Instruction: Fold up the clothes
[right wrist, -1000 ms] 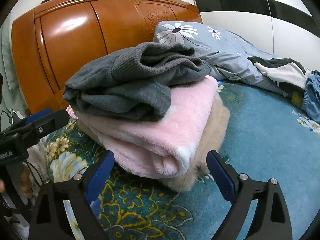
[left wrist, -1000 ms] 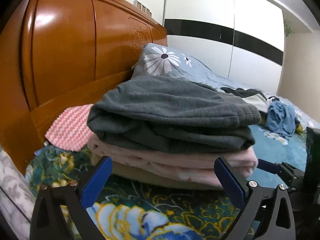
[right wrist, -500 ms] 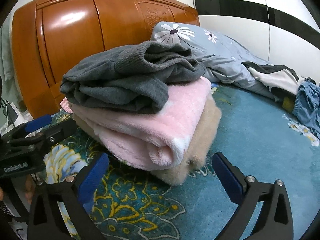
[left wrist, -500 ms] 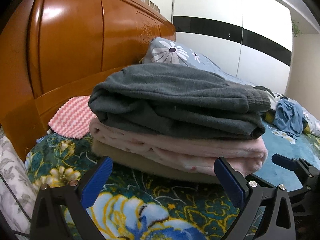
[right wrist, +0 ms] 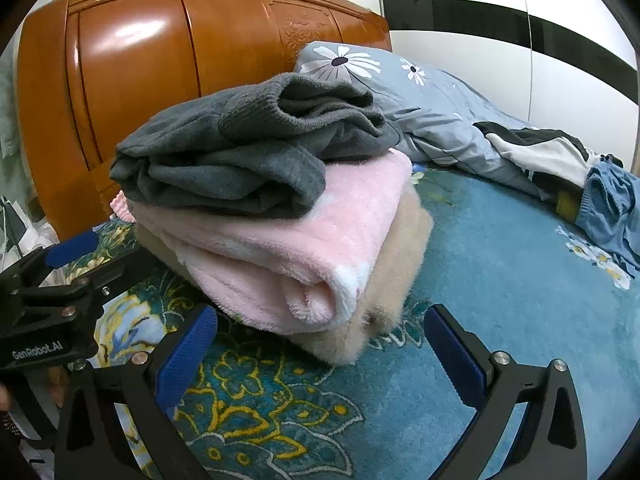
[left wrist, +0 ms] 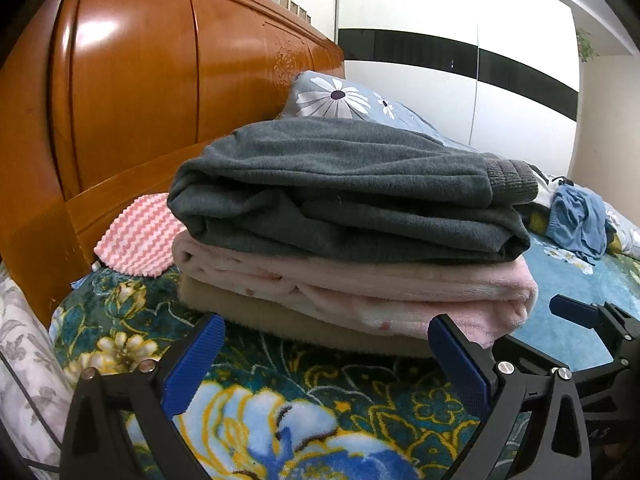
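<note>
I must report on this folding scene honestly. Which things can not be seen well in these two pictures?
- Pink striped cloth: mostly hidden behind the folded stack in both views.
- Beige bottom layer: the pink fleece and grey sweater cover it; its kind is unclear.
- Black-and-white garment: partly hidden by the blue garment.
- Right gripper and left gripper: open, bodies cut off by the lower edge.
</note>
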